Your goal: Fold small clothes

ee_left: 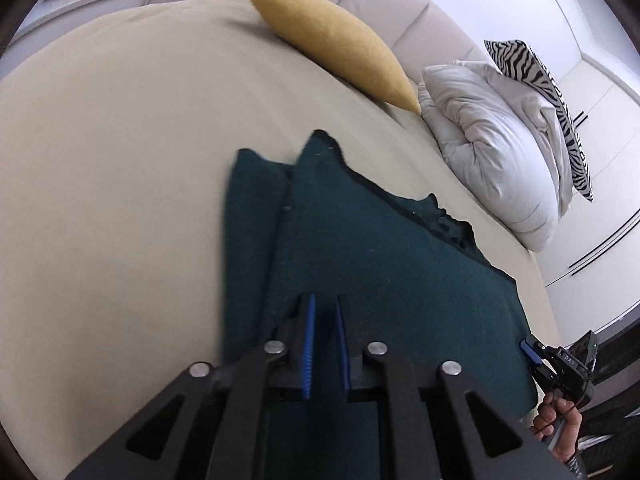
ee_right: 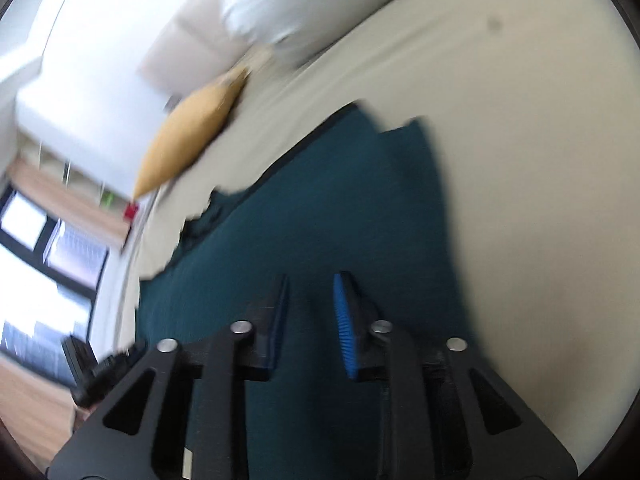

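Observation:
A dark teal knit garment (ee_left: 380, 256) lies spread on the beige bed (ee_left: 120, 160), one sleeve folded alongside its left edge. My left gripper (ee_left: 324, 304) hovers over the garment's near part, its jaws a narrow gap apart and holding nothing. My right gripper (ee_right: 310, 284) is open and empty above the same garment (ee_right: 340, 208); this view is blurred by motion. The right gripper also shows in the left wrist view (ee_left: 528, 350) at the garment's right edge, held by a hand.
A mustard cushion (ee_left: 336, 44), a white rumpled duvet (ee_left: 500, 148) and a zebra-print pillow (ee_left: 544, 92) lie along the padded headboard (ee_left: 400, 0). In the right wrist view, the cushion (ee_right: 188, 136) and a window (ee_right: 40, 260) are on the left.

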Demonstrator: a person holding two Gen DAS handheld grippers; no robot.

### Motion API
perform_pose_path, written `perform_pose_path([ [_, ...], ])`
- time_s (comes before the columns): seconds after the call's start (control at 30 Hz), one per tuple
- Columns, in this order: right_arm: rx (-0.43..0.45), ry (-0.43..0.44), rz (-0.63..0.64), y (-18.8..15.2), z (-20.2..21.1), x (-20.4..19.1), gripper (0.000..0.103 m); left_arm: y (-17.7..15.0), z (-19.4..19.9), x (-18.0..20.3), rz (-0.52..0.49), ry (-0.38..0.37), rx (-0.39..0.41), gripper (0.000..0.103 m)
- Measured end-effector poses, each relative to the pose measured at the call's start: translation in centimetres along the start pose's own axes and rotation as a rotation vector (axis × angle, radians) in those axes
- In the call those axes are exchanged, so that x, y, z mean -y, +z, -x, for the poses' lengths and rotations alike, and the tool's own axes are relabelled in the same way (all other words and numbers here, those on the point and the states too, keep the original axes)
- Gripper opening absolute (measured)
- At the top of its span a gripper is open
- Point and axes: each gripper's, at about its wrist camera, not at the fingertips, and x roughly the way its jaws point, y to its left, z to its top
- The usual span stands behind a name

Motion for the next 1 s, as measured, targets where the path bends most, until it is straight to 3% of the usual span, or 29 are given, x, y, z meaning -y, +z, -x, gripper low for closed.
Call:
perform_pose_path([
  [0.13,0.083,-0.08,-0.028,-0.4,3.2,0.1,0.025,-0.8,2.7,-0.1,0.011,0.038,0.033,0.012],
  [0.23,0.071,0.027,0.006,-1.8,4.6,-2.4,0.025,-2.0,4.2,3.0,-0.067,0.054,0.083,0.032],
  [0.27,0.034,0.094,0.042,-2.8,4.0,-4.3,0.025,-2.5,4.4,4.4,-0.098,0.045,0.094,0.037],
  [0.4,-0.173,0.308,0.138,-7.9,-0.2,-11.0,0.025,-5.5,2.9,9.7,-0.238,-0.005,0.039,0.04],
  [0.47,-0.268,0.348,0.147,-10.1,-2.9,-12.3,0.025,-7.0,1.1,10.6,-0.296,0.04,-0.009,0.04],
  [0.53,-0.357,0.305,0.134,-11.7,-5.7,-11.9,0.025,-7.7,-0.4,9.5,-0.273,0.075,-0.054,0.039],
  [0.57,-0.379,0.269,0.117,-12.1,-6.6,-11.2,0.022,-7.9,-0.4,8.8,-0.267,0.077,-0.05,0.033],
  [0.6,-0.384,0.287,0.093,-12.2,-6.8,-10.2,0.02,-7.9,-0.3,8.0,-0.262,0.073,-0.048,0.025],
  [0.7,-0.323,0.306,0.023,-11.1,-4.7,-6.5,0.02,-7.7,0.5,6.8,-0.252,0.065,-0.057,0.016],
  [0.9,-0.096,0.229,-0.167,-7.5,2.0,2.9,0.019,-8.4,3.0,4.4,-0.183,0.064,-0.048,0.014],
  [0.97,-0.015,0.161,-0.205,-6.8,4.8,4.6,0.022,-8.3,4.8,4.5,-0.173,0.094,-0.013,0.018],
  [1.0,0.024,0.135,-0.215,-6.4,6.0,4.8,0.025,-8.1,5.6,5.0,-0.185,0.097,0.017,0.027],
])
